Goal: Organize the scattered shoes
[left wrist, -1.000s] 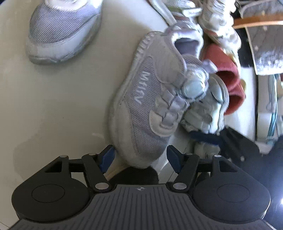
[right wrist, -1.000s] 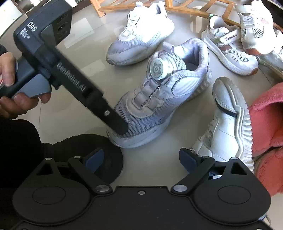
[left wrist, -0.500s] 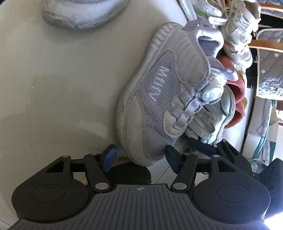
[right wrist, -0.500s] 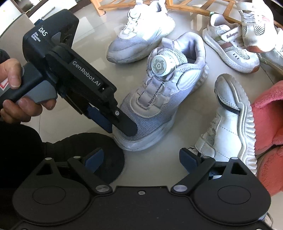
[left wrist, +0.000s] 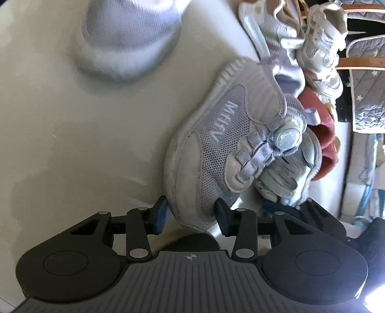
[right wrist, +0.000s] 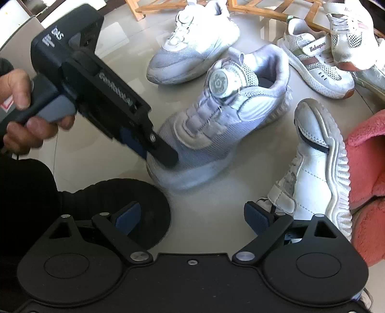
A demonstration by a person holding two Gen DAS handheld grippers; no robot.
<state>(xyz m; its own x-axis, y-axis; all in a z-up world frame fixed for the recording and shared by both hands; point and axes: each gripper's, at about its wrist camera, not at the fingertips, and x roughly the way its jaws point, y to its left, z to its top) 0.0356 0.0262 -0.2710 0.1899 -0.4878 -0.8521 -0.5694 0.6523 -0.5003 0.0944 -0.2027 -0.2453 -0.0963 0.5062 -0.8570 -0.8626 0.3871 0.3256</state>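
Note:
A lavender mesh sneaker with a dial lace (left wrist: 216,149) (right wrist: 216,125) stands on the pale glossy floor (left wrist: 72,144). My left gripper (left wrist: 190,214) (right wrist: 158,149) has its jaws closing on the sneaker's toe, and a blue pad touches each side of it. The toe looks blurred in the right wrist view. The matching sneaker (right wrist: 192,48) (left wrist: 125,36) stands just beyond it. My right gripper (right wrist: 192,216) hangs open above bare floor near the toe, with nothing between its fingers.
A white sneaker (right wrist: 312,168) lies on its side at the right, against pink slippers (right wrist: 365,156). More white strap shoes (right wrist: 317,62) sit by a wooden rack (right wrist: 264,9). A person's hand (right wrist: 21,115) holds the left gripper's handle.
The left jaws have narrowed from wide apart to touching the lavender sneaker's toe. The sneaker has shifted and turned a little with them. The right gripper has stayed still.

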